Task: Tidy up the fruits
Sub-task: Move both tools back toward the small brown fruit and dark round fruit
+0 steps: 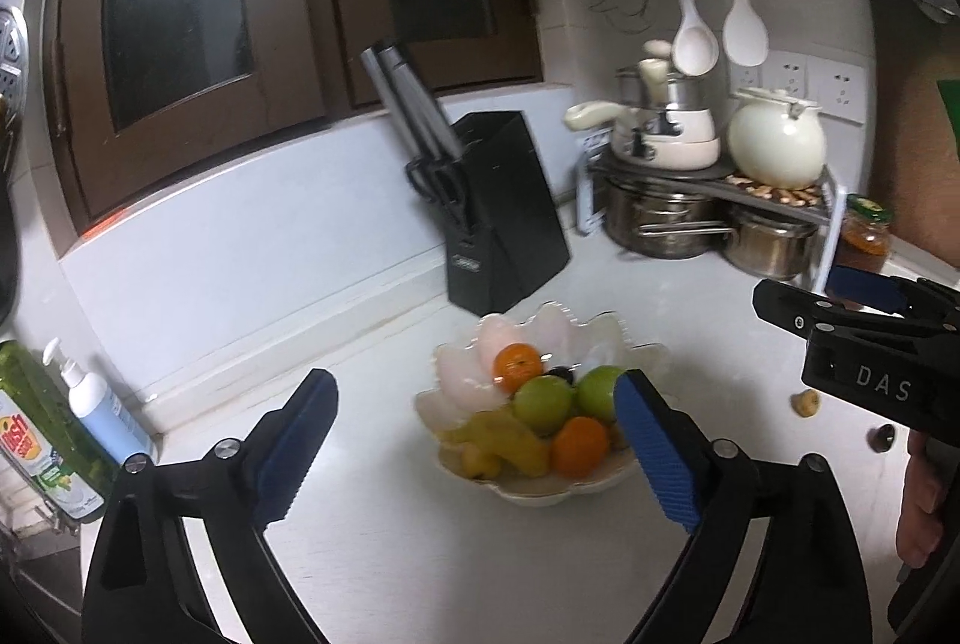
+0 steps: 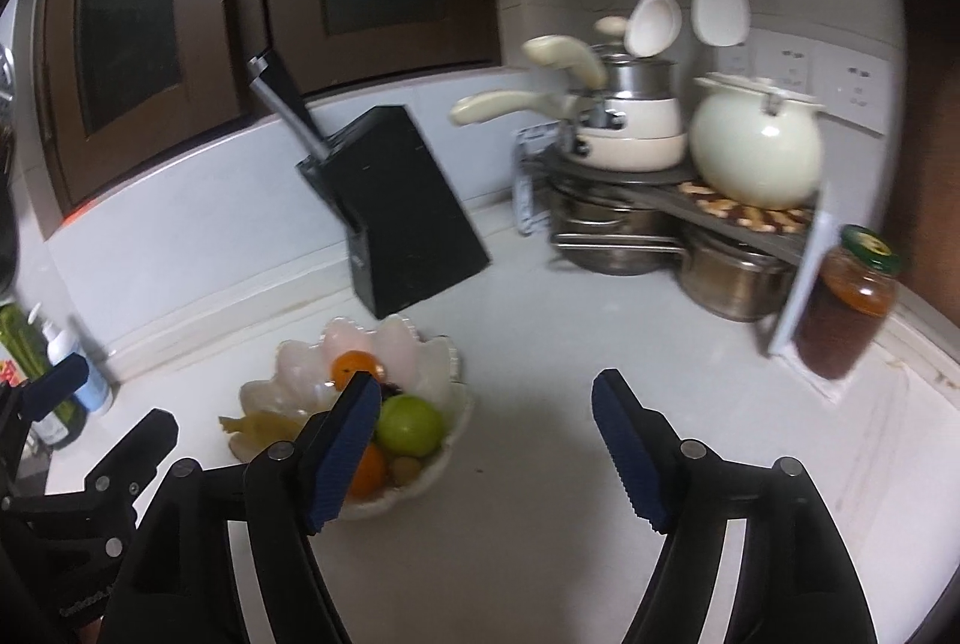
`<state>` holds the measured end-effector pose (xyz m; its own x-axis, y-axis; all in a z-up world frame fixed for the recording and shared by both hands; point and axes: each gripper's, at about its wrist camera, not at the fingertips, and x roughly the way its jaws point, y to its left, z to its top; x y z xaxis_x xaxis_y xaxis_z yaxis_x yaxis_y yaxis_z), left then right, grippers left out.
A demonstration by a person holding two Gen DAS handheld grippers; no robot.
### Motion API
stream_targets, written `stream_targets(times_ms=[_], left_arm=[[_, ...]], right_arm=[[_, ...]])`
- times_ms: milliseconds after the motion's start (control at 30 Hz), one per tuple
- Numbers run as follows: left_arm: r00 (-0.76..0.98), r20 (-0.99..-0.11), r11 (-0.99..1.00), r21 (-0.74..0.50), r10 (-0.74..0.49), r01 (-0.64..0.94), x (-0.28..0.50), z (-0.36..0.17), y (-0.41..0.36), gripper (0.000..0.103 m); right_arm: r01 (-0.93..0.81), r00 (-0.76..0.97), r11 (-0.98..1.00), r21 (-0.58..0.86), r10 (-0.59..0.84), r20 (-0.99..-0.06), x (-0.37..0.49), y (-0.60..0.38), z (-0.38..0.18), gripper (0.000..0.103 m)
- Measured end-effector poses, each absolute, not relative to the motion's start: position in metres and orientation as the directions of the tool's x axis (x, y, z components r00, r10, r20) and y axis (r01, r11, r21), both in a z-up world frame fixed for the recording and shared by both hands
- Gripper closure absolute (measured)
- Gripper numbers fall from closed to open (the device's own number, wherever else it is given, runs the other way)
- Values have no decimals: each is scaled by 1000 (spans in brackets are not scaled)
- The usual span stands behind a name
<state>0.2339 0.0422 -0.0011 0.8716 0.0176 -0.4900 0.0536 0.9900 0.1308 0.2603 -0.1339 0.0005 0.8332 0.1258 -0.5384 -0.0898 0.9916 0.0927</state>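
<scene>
A white shell-shaped bowl [image 1: 528, 494] on the white counter holds two oranges [image 1: 579, 447], two green fruits [image 1: 543, 404], a dark grape and yellow star-fruit pieces [image 1: 510, 443]. My left gripper [image 1: 474, 440] is open and empty just in front of the bowl. A small tan fruit [image 1: 805, 402] and a dark fruit [image 1: 882, 437] lie loose on the counter to the right. My right gripper [image 2: 486, 440] is open and empty, right of the bowl [image 2: 447, 458], over bare counter. It also shows in the left wrist view [image 1: 810, 299] at right.
A black knife block [image 1: 501, 218] stands behind the bowl. A pot rack with steel pots [image 1: 672, 224], cream pans and a white kettle [image 1: 777, 143] fills the back right corner, with an amber jar [image 2: 846, 305] beside it. Soap bottles [image 1: 99, 407] stand at left.
</scene>
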Motion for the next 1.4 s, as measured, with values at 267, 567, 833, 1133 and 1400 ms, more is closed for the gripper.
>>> stream_targets(times_ms=[267,567,833,1133,1400], left_arm=[[887,-457,984,119,-65,133,221,6,11,0],[875,-463,973,98,-141,209,215,8,-21,0],[849,-472,946,89,-236,312,209,2,-50,0],[839,-450,921,86,-305,381,209,-3,-72,0],[811,-473,890,113,-344,442,216,-20,-94,0]], right_arm=[[51,867,995,82,-3,-497,225,-171,9,15],[208,866,975,72,-150,-477,193,-207,10,9],[301,856,952,55,-244,-456,165,-232,7,9],[401,828,913,77,-324,-458,147,-253,0,9],[448,785,892,67,-357,-506,143,-268,-19,9]])
